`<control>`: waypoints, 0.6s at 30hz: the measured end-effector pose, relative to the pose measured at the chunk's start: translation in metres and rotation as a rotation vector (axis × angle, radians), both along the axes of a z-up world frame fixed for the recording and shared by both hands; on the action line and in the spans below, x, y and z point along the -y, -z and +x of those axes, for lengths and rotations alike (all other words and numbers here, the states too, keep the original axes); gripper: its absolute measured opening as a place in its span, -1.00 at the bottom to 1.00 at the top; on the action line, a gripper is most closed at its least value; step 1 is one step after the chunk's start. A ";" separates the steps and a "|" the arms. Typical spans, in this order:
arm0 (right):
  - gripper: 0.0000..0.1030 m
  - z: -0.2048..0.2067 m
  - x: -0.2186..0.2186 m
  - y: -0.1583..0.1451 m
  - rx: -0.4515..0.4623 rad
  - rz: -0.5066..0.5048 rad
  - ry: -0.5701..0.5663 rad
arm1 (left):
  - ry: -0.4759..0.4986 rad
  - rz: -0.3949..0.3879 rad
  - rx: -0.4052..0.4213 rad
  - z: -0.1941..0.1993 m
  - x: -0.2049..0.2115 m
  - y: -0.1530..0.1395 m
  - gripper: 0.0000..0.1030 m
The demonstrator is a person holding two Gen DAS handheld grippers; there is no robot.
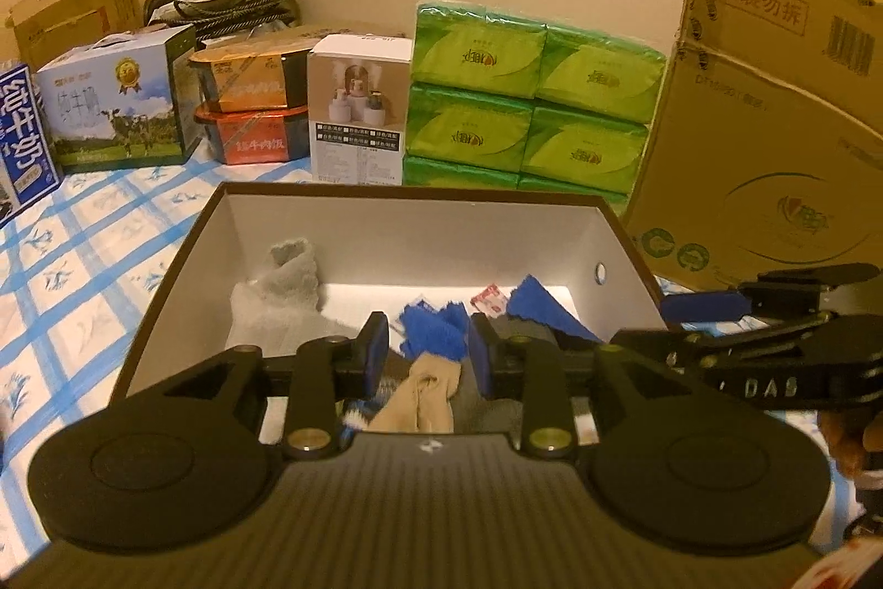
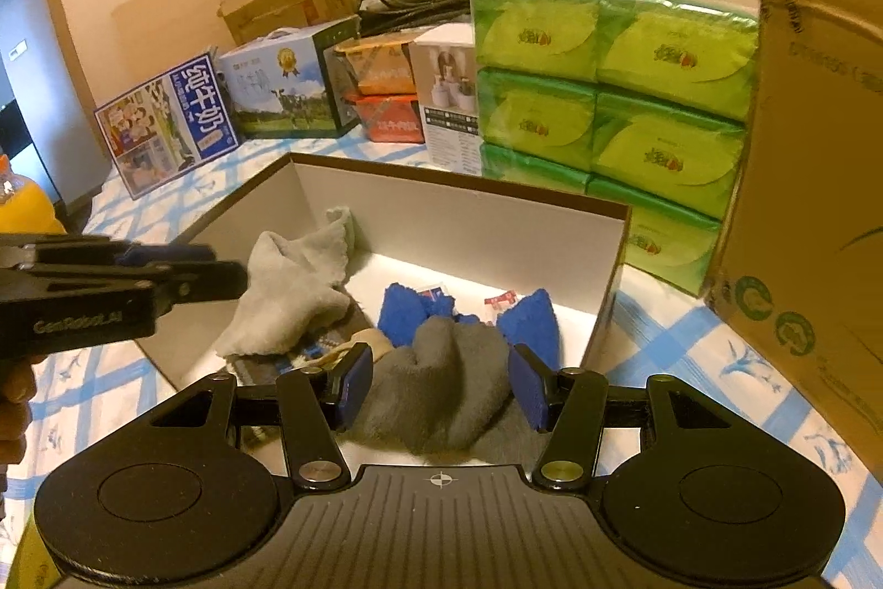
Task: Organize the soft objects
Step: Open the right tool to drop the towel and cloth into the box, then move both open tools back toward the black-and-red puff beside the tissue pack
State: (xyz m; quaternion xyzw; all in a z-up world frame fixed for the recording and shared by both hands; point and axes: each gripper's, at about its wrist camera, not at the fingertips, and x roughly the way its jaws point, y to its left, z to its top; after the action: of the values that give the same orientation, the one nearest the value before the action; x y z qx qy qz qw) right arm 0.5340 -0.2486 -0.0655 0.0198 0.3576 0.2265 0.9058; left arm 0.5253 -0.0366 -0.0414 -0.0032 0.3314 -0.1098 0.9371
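- Right gripper [image 2: 439, 387]: nearest item; jaws parted on either side of the dark grey sock [image 2: 441, 385], the blue pads level with its flanks; whether they press on the fabric cannot be told
- Dark grey sock: bunched in a mound at the near edge of the box [image 2: 452, 180], directly ahead of the right gripper and between its fingers; no clear long axis while crumpled
- Left gripper [image 1: 425, 357]: jaws apart, nothing clamped; a beige sock [image 1: 422, 396] lies just below and between the pads, its length running toward the camera
- Blue cloth [image 2: 408, 313]: two tufts mid-box, just beyond both grippers, small printed packets [image 2: 499, 299] between them
- Light grey towel [image 2: 298, 285]: heaped against the left wall of the box, nearer the left gripper
- Judgement: the grey sock lies straight between the right fingers, so the right hand is the one placed to close on it; the left is better set for the beige sock
- Chequered blue-and-white cloth [image 2: 690, 346]: covers the surface under the box
- Green tissue packs [image 2: 612, 92], cardboard carton [image 2: 817, 202], milk cartons [image 2: 287, 81]: stacked along the wall, farthest back
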 end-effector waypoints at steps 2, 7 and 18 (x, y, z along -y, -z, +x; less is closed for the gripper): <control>0.07 -0.010 0.003 -0.009 0.007 0.006 0.008 | 0.001 -0.002 -0.005 -0.015 -0.005 -0.008 -0.46; 0.16 -0.051 0.014 -0.039 0.034 0.062 0.031 | -0.006 0.001 -0.009 -0.061 -0.018 -0.029 -0.42; 0.29 -0.171 0.024 -0.090 0.097 0.170 0.055 | -0.048 -0.033 0.014 -0.176 -0.045 -0.073 -0.38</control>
State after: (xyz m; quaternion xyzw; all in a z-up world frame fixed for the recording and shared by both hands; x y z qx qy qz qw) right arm 0.3631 -0.2725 0.0248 0.0952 0.2925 0.2317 0.9229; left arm 0.3497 0.0081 0.0315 -0.0258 0.3229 -0.0929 0.9415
